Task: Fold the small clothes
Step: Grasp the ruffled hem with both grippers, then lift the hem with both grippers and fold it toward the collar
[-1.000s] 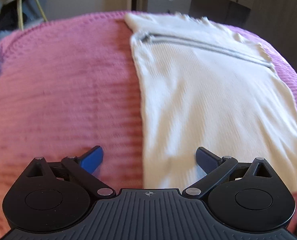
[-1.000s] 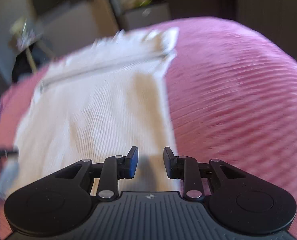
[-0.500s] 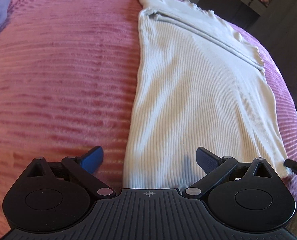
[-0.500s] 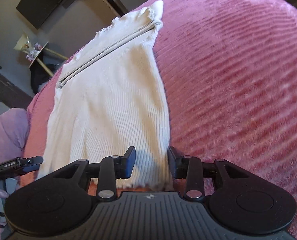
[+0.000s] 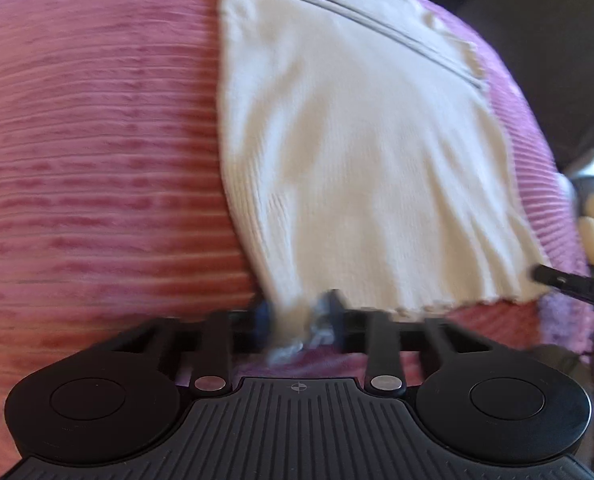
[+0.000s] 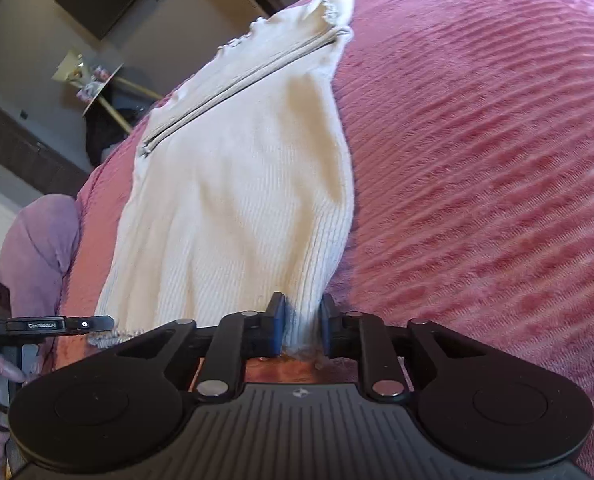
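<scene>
Left wrist view: left tongs [image 5: 297, 320] have just been closing and now pinch the near left hem corner of the white ribbed knit top [image 5: 357, 152], which lies spread flat on the pink bedspread [image 5: 97, 140], zipper end far away.

Right wrist view: right tongs [image 6: 299, 326] have just been closing too, clamped on the near right hem corner of the top [image 6: 237, 200]. No fold made yet; by my read, all folding is left.

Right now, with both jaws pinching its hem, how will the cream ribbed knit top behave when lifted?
The cream ribbed knit top probably drapes limply: it already bunches between the right gripper jaws. Likely light, being thin. The textured pink bedspread may drag on it.
</scene>
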